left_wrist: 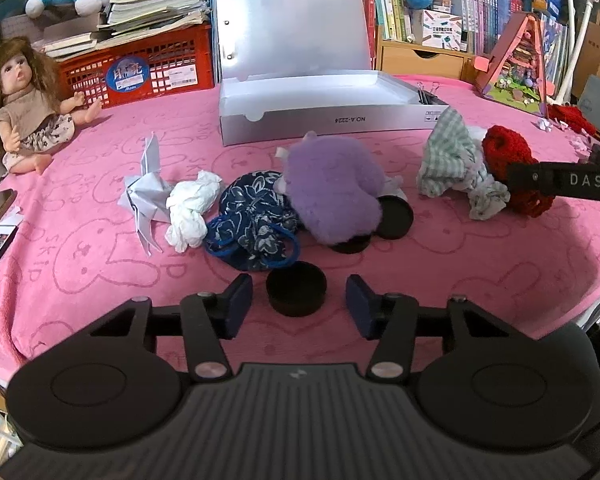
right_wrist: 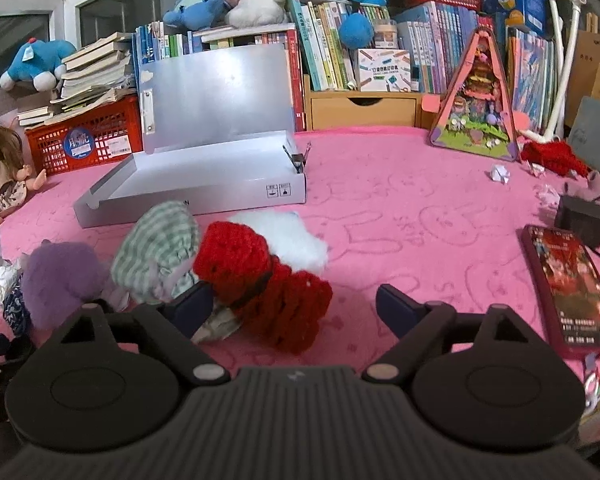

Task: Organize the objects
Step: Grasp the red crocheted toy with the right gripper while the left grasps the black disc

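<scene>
Left wrist view first. Far left of my left tongs (left_wrist: 299,306), a brown-haired doll in a beige top (left_wrist: 22,100) sits on the pink bunny-print cloth covering the counter (left_wrist: 100,248). Nearer, ahead and left of the tongs: a folded white paper figure (left_wrist: 146,188), then a twisted wad of white tissue (left_wrist: 190,210), then a dark blue floral drawstring pouch (left_wrist: 252,224). Straight ahead, a fluffy lilac plush toy (left_wrist: 332,186) lies over two flat black round lids (left_wrist: 394,216). Behind these stands an open silver-grey file box with its lid up (left_wrist: 324,120).

My left tongs stand apart. A short black round container (left_wrist: 296,294) sits on the cloth between the two blue pads (left_wrist: 240,304), with a gap on each side; neither pad touches it. Ahead and to the right lie a green-and-white checked cloth bundle (left_wrist: 452,160) and a red crocheted piece (left_wrist: 508,156), with one arm of the other tool (left_wrist: 560,182) crossing in front of it.

Right wrist view. My right tongs (right_wrist: 292,310) are apart, wide. The left pad rests close against the checked bundle (right_wrist: 156,256); the red crochet (right_wrist: 268,284) lies between the pads, nearer the left one, and I cannot tell whether it touches. A white fluffy piece (right_wrist: 288,236) lies just behind it. Well to the right, a phone in a dark red case (right_wrist: 568,292) lies with its screen lit.
</scene>
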`<state>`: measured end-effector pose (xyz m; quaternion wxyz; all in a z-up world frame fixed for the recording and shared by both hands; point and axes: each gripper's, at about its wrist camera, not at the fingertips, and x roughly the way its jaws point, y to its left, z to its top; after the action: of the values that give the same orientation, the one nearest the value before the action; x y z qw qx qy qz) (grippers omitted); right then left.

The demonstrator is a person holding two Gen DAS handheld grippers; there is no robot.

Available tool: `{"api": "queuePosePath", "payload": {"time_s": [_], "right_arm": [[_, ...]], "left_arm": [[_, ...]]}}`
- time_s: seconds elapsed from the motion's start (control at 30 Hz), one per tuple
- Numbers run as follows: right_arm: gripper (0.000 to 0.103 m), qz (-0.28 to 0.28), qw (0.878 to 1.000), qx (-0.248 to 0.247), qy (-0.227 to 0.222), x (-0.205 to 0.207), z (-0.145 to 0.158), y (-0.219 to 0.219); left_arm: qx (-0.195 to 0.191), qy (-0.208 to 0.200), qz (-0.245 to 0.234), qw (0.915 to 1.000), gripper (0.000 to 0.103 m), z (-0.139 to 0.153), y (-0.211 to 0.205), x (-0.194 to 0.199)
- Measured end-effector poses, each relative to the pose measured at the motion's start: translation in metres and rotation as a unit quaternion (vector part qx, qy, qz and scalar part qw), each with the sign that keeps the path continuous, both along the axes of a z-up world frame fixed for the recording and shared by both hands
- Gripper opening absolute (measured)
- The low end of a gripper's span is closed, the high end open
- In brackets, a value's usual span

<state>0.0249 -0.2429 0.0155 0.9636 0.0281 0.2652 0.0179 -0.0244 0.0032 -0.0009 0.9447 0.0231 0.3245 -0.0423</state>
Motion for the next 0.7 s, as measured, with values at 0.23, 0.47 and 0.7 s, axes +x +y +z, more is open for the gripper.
{"api": "queuePosePath", "payload": {"time_s": [0.23,0.47,0.7], "right_arm": [[0.084,0.037,0.999,-0.014,-0.001,0.008,-0.003,0.006],[0.061,0.049,0.999,0.015,0.014,0.015,-0.004,0.005],[0.054,0.045,0.999,-0.001,-0.001,0.003,0.003,0.013]], "left_arm": [[-0.002,-0.002,0.0,1.0,0.055,-0.001,0.001,0.0],[0.002,-0.011,-0.01,0.9999,0.038,-0.001,-0.002,-0.002],[0.008,-0.02,-0.022,0.9995,0.038,0.002,-0.005,-0.005]]}}
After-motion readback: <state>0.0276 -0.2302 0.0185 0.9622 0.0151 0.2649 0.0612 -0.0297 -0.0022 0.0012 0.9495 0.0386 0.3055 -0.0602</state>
